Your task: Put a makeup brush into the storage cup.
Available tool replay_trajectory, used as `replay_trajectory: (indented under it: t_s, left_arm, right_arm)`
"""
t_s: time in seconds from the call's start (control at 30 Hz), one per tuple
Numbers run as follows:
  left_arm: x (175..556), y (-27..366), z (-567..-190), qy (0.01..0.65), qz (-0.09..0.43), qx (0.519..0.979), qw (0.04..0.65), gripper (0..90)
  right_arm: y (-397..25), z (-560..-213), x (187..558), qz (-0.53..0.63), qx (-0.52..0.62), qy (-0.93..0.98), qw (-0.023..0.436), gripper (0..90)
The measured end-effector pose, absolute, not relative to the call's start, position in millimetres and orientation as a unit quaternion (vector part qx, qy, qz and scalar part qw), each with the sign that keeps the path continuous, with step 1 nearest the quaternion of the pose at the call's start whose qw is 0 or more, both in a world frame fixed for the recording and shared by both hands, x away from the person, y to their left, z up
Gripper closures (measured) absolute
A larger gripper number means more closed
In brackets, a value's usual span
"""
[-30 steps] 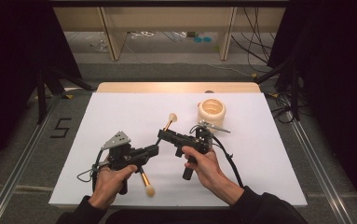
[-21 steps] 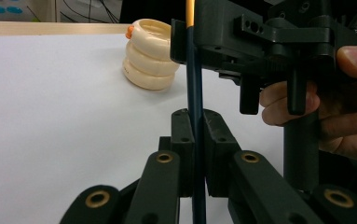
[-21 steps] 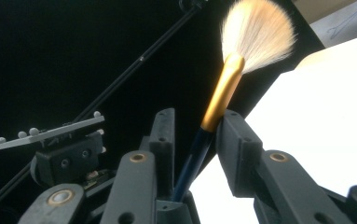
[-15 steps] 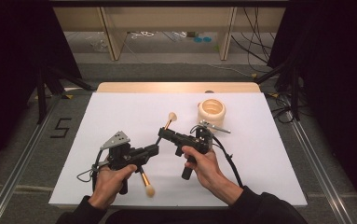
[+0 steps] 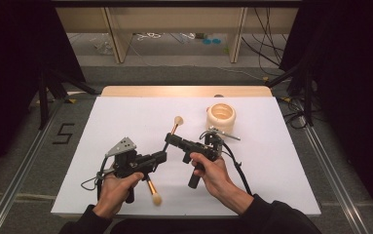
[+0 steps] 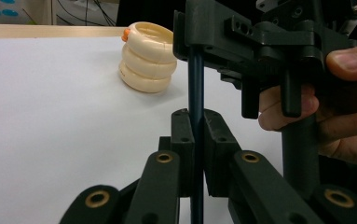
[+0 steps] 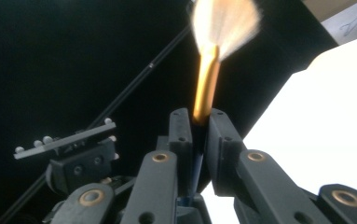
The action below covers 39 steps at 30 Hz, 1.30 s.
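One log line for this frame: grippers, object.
left gripper: shut on brush | right gripper: shut on brush | ring stack: apart, untouched

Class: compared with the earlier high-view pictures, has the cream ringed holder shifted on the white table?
No. The cream ringed holder keeps its place near the table's far right edge.

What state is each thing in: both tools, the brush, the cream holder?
left tool: shut on the brush's dark handle.
right tool: shut on the same brush, just below its gold ferrule.
brush: clamped by both tools, held up off the table.
cream ringed holder: upright on the table, apart from both tools.
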<state>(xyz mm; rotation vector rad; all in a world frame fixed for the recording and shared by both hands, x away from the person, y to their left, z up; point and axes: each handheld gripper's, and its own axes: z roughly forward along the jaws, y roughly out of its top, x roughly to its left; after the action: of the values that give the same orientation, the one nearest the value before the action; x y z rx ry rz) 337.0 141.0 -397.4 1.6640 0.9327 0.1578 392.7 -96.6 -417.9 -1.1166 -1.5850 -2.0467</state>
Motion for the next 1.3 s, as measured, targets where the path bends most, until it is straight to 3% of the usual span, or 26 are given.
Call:
replay_trajectory:
  t_s: [0.23,0.5,0.7,1.07,1.3]
  left_arm:
    - [337,140,-398,0.39,0.062,0.718,0.573,83.2]
    - [336,138,-396,0.382,0.069,0.728,0.565,53.9]
    - [336,139,-396,0.384,0.077,0.735,0.554,41.5]
    - [334,144,-400,0.38,0.089,0.754,0.529,31.5]
    - [331,149,-403,0.375,0.1,0.757,0.526,30.9]
  right_arm:
    - [-96,-417,392,-0.721,-0.38,-0.557,0.16,83.3]
    - [-95,-415,390,-0.722,-0.362,-0.573,0.139,83.4]
    - [-98,-407,390,-0.724,-0.345,-0.586,0.117,83.4]
    - [-107,-395,394,-0.715,-0.306,-0.626,0.051,83.4]
    - [-114,-394,399,-0.707,-0.295,-0.642,0.026,83.4]
